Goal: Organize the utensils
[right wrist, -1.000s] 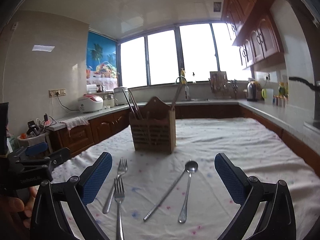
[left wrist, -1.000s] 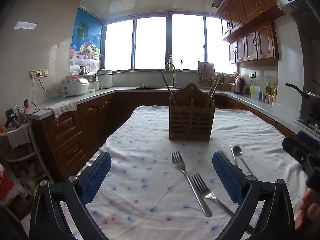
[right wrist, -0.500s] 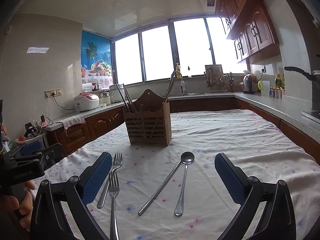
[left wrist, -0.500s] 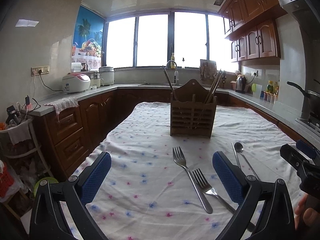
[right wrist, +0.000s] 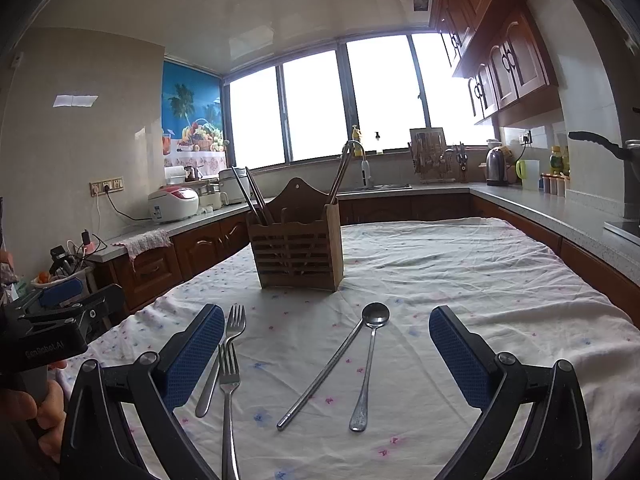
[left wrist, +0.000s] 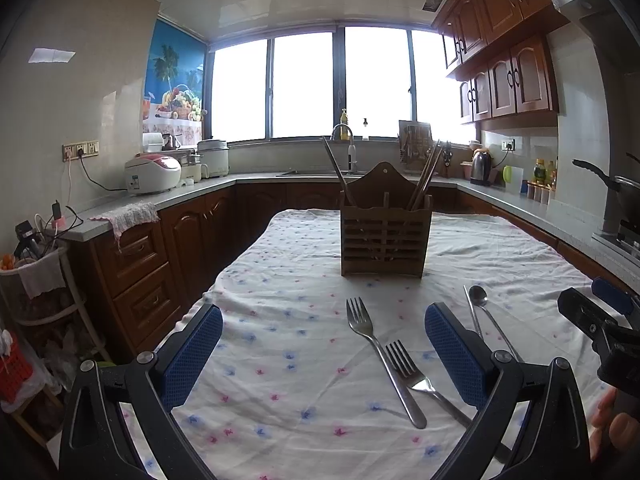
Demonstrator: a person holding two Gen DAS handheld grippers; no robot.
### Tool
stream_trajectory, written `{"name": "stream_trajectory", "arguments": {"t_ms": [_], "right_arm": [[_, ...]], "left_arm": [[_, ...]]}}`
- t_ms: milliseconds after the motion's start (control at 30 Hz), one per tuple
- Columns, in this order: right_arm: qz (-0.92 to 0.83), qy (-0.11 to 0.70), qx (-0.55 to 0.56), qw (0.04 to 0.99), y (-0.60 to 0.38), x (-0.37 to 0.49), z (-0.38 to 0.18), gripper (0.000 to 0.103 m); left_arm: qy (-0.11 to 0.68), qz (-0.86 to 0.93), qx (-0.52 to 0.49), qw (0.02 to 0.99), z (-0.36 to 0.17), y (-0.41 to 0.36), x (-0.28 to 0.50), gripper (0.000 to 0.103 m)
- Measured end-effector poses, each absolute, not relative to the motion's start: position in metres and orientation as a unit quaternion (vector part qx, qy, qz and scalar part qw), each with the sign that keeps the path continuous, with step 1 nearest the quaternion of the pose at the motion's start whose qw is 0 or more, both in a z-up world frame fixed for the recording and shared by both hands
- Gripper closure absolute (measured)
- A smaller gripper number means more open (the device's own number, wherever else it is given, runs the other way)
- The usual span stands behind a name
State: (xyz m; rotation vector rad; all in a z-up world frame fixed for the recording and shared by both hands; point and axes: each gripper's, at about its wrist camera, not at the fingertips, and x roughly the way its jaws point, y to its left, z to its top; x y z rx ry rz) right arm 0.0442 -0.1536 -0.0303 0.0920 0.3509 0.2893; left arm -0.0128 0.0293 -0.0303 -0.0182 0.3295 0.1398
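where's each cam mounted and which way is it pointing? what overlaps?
Left wrist: on the left gripper, facing along the table toward the wooden utensil holder and windows; its own open blue fingers show, plus the right gripper at the right edge.
Right wrist: on the right gripper, same heading, further right; its open fingers show, the left gripper at the left edge.
Shared: holder, two forks, spoon, metal chopstick, floral tablecloth.

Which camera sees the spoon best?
The right wrist view: the whole spoon lies in the open between the fingers. In the left wrist view the spoon sits off to the side, its handle partly hidden behind the left gripper's finger.
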Motion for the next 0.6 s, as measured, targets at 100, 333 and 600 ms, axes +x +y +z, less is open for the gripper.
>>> {"name": "stream_trajectory", "arguments": {"t_ms": [100, 333, 600], "right_arm": [[0.143, 0.175, 0.047, 0.973, -0.1528, 0.0435, -0.0304, 0.0], [0.144, 0.177, 0.049, 0.972, -0.153, 0.0441, -0.0309, 0.0], [0.145, 0.176, 0.051, 0.972, -0.1524, 0.044, -0.0307, 0.0]], "left_arm": [[0.163, 0.07, -0.009, 0.984, -0.0307, 0.0289, -0.013, 0.001], [0.163, 0.069, -0.005, 0.984, -0.0294, 0.0275, -0.0151, 0.001], [0.16, 0.067, -0.003, 0.985, -0.0296, 0.0285, -0.0145, 0.001]]}}
